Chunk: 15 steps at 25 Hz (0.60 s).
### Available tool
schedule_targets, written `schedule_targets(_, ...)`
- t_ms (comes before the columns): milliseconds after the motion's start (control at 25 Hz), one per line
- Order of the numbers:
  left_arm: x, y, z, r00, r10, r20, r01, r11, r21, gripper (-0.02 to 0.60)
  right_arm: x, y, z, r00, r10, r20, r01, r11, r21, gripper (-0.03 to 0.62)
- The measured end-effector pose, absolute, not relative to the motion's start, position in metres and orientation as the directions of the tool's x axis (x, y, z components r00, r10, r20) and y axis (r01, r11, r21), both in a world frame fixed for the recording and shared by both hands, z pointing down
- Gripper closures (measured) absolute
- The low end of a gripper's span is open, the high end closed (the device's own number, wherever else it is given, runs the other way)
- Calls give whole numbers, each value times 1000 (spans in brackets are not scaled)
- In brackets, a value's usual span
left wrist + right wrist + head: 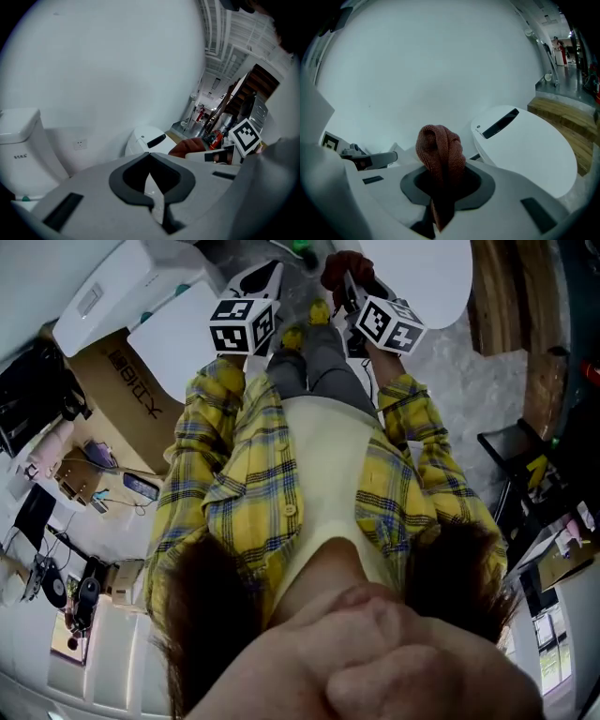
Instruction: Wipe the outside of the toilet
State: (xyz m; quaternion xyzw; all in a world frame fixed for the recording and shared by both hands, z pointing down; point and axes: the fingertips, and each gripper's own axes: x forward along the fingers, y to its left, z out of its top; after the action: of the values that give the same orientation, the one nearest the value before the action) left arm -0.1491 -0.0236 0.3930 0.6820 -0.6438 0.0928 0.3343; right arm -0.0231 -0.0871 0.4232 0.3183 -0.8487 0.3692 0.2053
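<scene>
Rust-red cloth (440, 150) is seen clamped upright in the right gripper (440, 190), w/ the white toilet (525, 145) lying just ahead & to its right, its closed lid stretched away up-right. The left gripper (151, 180) is held w/ jaws together on nothing, and the right is judged nearer for the wipe. A second toilet (18, 150) is set against the white wall (103, 70); wood decking (565, 117) is laid beyond.
</scene>
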Motion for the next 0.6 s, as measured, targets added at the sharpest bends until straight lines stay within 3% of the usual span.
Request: schedule_targets(600, -156, -114, 447, 106, -791, 602, -940, 117, 319, 574, -64, -173, 491, -732, -304, 609, -652, 570, -500, 511)
